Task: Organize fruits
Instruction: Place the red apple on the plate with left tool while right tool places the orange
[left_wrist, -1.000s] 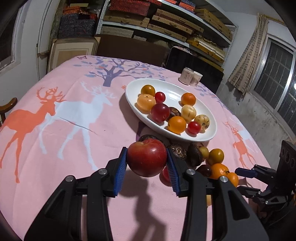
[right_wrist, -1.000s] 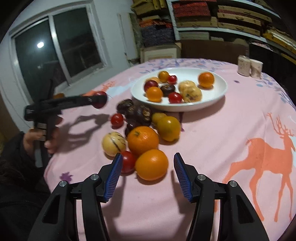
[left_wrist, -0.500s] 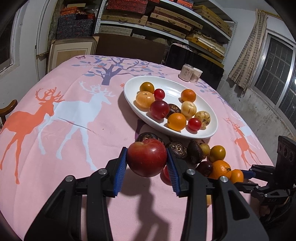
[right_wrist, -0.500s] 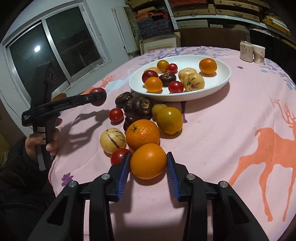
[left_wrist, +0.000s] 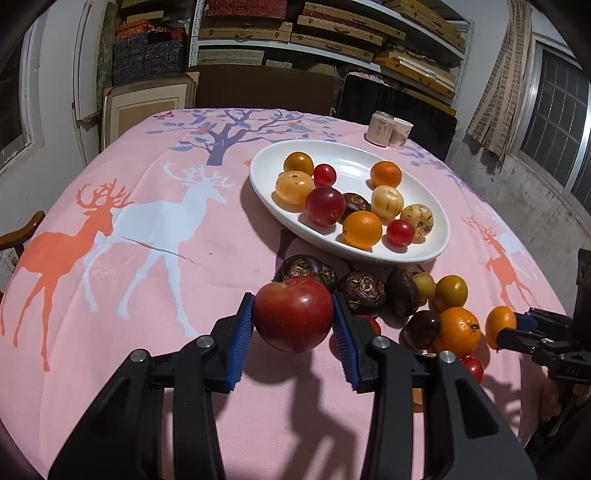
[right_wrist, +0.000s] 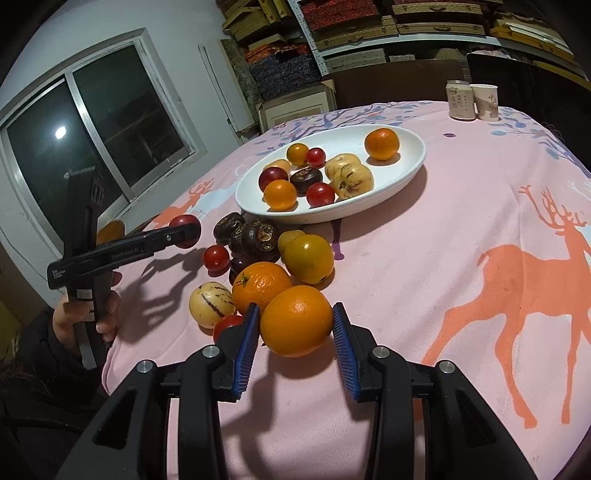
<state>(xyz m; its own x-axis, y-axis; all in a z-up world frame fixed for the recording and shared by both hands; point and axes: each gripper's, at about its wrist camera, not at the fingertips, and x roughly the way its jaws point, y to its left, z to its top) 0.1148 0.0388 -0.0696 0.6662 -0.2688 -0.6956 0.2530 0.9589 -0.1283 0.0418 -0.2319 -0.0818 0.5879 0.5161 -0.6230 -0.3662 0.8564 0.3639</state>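
Apple (left_wrist: 293, 319) and orange (right_wrist: 296, 320) in grippers

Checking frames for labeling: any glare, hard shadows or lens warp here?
Left wrist: heavy fisheye bending, hard shadow of the left gripper on the tablecloth, sharp focus. Right wrist: lamp glare in the window, dark shadow under the plate.

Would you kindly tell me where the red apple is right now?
The red apple is clamped in the left gripper, held above the pink tablecloth, just in front of the dark brown fruits beside the white plate.
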